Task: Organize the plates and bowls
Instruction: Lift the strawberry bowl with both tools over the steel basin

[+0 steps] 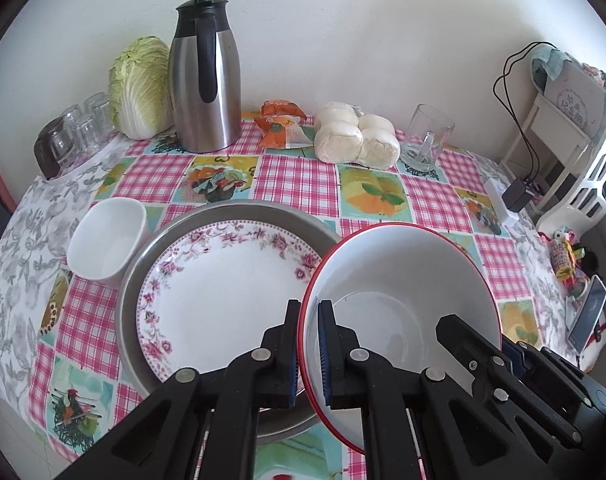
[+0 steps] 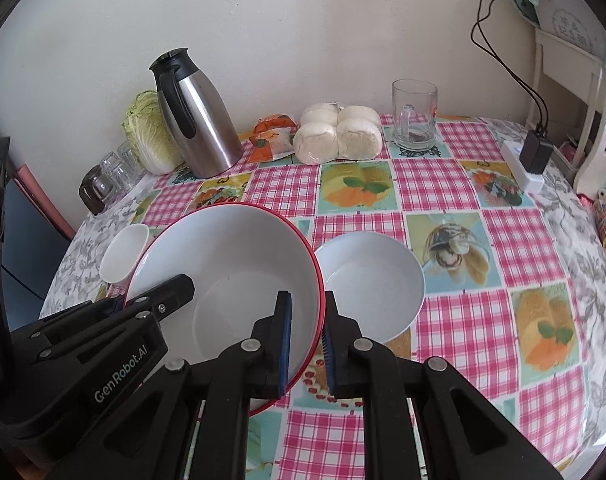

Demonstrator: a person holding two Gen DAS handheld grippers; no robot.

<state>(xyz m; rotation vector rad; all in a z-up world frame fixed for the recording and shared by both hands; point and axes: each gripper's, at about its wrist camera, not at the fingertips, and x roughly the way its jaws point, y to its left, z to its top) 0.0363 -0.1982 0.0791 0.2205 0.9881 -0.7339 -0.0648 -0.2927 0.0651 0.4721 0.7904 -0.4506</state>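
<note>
A large white bowl with a red rim (image 1: pixel 403 272) (image 2: pixel 231 252) is held tilted between both grippers. My left gripper (image 1: pixel 307 312) is shut on its left rim. My right gripper (image 2: pixel 307 304) is shut on its right rim. Left of the bowl, a floral plate (image 1: pixel 219 284) lies in a metal tray (image 1: pixel 255 210). A small white square bowl (image 1: pixel 105 236) (image 2: pixel 123 254) sits left of the tray. A plain white bowl (image 2: pixel 377 280) sits on the table right of the held bowl.
A steel thermos jug (image 1: pixel 207 80), a cabbage (image 1: pixel 141 84), upturned glasses (image 1: pixel 79 132), snack packets (image 1: pixel 283 124), bagged buns (image 1: pixel 355 136) and a glass mug (image 1: pixel 427 140) line the back of the table. A phone (image 1: pixel 587 312) and a charger (image 2: pixel 537 152) lie at the right edge.
</note>
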